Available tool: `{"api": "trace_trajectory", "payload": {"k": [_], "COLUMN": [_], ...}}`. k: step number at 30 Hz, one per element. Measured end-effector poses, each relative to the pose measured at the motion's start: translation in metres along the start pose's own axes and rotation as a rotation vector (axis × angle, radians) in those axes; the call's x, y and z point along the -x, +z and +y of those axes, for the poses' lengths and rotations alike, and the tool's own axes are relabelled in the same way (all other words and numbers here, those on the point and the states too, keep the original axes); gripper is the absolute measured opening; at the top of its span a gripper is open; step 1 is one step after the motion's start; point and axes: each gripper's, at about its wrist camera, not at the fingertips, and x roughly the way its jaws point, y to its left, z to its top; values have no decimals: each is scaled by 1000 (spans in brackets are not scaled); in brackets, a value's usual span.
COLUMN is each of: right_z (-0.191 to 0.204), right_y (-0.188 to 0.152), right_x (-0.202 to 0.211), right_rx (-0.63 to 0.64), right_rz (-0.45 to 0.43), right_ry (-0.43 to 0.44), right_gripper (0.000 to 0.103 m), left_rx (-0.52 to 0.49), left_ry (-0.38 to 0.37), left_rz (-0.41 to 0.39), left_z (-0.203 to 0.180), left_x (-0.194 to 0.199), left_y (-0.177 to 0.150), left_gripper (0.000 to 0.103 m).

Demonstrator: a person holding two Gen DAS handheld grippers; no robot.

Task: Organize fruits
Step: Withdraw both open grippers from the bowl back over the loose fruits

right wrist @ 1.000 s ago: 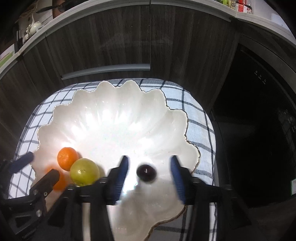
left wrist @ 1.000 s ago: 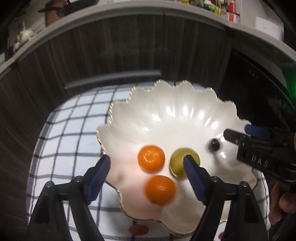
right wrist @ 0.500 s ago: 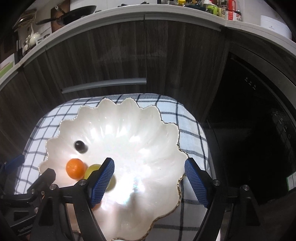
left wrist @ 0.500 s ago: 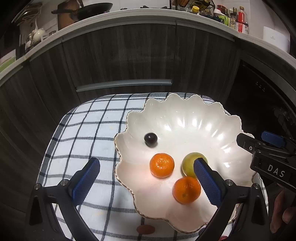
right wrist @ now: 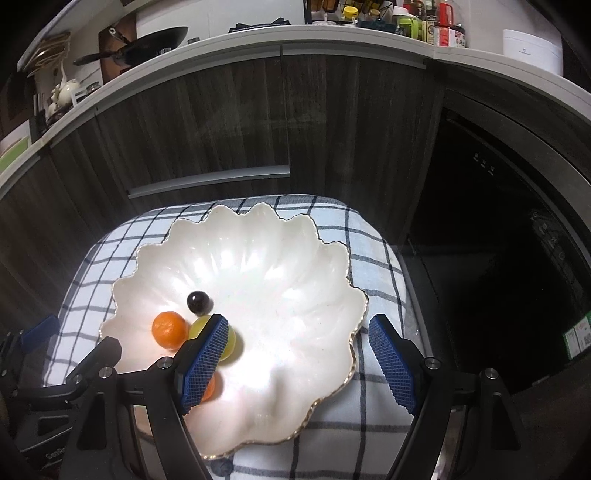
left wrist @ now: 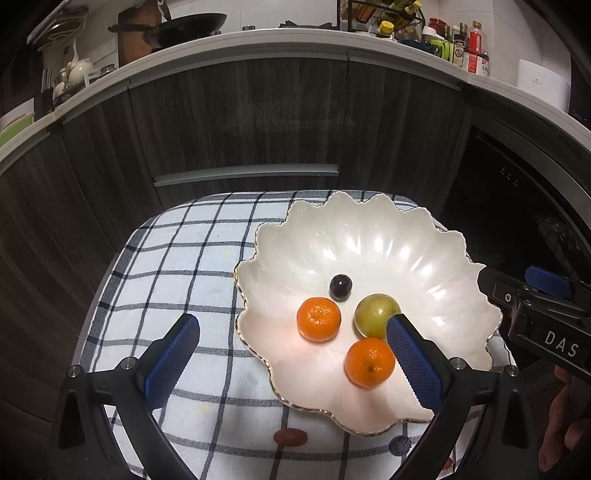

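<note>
A white scalloped bowl point(left wrist: 406, 236) point(right wrist: 280, 236) with a gold rim holds two oranges point(left wrist: 318, 319) point(left wrist: 369, 362), a green fruit point(left wrist: 373, 314) and a small dark grape point(left wrist: 340, 287). The right wrist view shows the grape point(right wrist: 197, 302), one orange point(right wrist: 169, 330), the green fruit point(right wrist: 229, 341), partly behind a finger, and the other orange point(right wrist: 210, 389) mostly hidden. My left gripper point(left wrist: 291, 363) is open and empty above the bowl's near left rim. My right gripper point(right wrist: 301, 365) is open and empty above the bowl's near right side.
The bowl stands on a small surface covered by a white and dark checked cloth point(left wrist: 177, 266). Dark wood cabinets point(left wrist: 240, 122) rise behind it, with a dark appliance point(right wrist: 498, 221) at the right. A counter above holds a pan point(left wrist: 184, 22) and bottles point(left wrist: 458, 40).
Both grippers have pulled up and back from the bowl, and the right one has opened wide. The grape released by the right gripper has rolled across the bowl to rest beside the other fruit.
</note>
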Motion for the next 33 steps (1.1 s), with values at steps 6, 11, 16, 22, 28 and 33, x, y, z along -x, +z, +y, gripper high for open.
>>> {"api": "trace_trajectory", "payload": {"k": [6, 11, 16, 22, 28, 33], "right_z": [2, 5, 8, 9, 13, 16], "right_y": [-3, -7, -13, -22, -29, -36], "right_x": [14, 25, 41, 53, 62, 69], "right_rx": [-4, -2, 2, -6, -9, -8], "right_rz": [-11, -21, -43, -47, -51, -59], "right_ry": [0, -7, -15, -8, -2, -1], "right_gripper": [79, 79, 79, 79, 79, 79], "left_rx": [9, 18, 17, 9, 10, 4], "left_ry": [-7, -9, -14, -16, -10, -5], "left_rz": [-11, -25, -38, -55, -71, -74], "left_z": [5, 10, 15, 17, 22, 24], "left_x": [13, 25, 37, 51, 62, 67], "left_y": [-3, -7, -13, -19, -24, -30], "left_gripper": [103, 103, 103, 103, 103, 103]}}
